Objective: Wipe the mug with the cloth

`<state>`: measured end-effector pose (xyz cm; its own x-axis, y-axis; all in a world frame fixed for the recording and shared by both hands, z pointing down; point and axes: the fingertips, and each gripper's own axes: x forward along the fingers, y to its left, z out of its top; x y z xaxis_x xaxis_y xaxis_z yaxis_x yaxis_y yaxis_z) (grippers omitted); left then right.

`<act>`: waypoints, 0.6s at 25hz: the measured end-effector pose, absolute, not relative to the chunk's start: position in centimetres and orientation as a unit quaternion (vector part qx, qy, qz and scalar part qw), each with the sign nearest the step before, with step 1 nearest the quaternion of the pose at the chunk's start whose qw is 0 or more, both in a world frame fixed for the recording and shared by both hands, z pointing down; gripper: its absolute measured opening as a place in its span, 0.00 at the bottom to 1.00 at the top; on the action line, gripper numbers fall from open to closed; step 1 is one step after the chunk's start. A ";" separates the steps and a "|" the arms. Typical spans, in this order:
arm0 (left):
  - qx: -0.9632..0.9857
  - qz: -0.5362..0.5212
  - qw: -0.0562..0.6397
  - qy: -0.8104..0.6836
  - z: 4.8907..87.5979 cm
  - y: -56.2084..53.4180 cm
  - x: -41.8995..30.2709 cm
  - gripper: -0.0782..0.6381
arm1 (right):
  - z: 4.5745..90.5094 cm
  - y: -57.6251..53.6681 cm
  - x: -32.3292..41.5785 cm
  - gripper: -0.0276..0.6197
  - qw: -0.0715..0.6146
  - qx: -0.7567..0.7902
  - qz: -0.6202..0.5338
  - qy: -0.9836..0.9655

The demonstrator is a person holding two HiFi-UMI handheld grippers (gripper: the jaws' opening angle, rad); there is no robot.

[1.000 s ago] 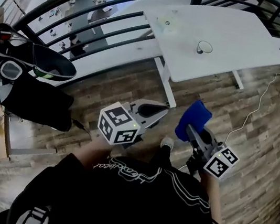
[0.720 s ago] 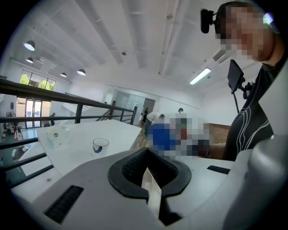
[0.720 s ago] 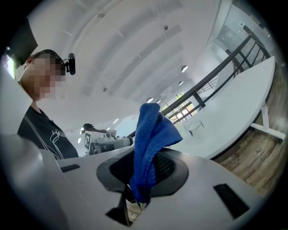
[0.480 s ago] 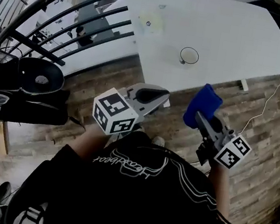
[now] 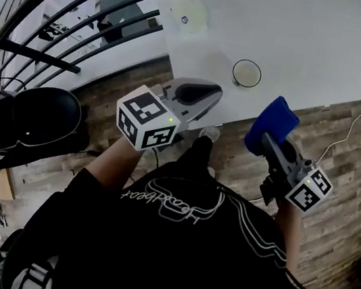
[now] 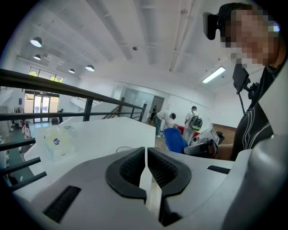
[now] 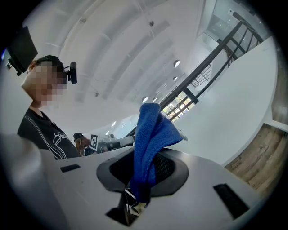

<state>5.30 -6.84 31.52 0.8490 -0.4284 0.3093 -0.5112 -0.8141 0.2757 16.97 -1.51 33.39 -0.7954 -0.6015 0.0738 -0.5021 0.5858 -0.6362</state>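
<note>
In the head view, the mug [image 5: 246, 73] stands on the white table [image 5: 321, 40], on the far side of the left gripper [image 5: 206, 95] and right gripper [image 5: 264, 138]. The left gripper view shows its jaws pressed together with nothing between them. The right gripper view shows its jaws clamped on the blue cloth [image 7: 148, 134], which stands up from them.

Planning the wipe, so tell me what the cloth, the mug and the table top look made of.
The cloth: blue fabric, matte, probably microfibre; a fine looped weave and soft folds show. The mug: likely clear glass, its thin rim letting the table show through; too small to be sure. The table: smooth white top, matte, perhaps laminate.
</note>
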 end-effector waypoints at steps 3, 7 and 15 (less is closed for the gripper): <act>0.937 0.127 0.196 -0.258 33.4 -10.8 4.4 0.12 | 34.4 -4.8 17.0 0.14 0.055 -0.306 -0.337 0.888; 0.934 0.145 0.209 -0.250 36.5 -14.9 4.0 0.20 | 36.4 -8.2 17.3 0.14 0.044 -0.309 -0.346 0.885; 0.931 0.237 0.160 -0.227 42.0 -21.9 4.9 0.25 | 39.2 -13.3 18.3 0.14 0.026 -0.301 -0.377 0.876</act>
<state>4.94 -21.92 42.04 0.7844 -0.3470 0.5141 -0.4985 -0.8459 0.1897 18.27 -13.33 39.21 -0.8178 -0.5460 0.1819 -0.5075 0.5353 -0.6752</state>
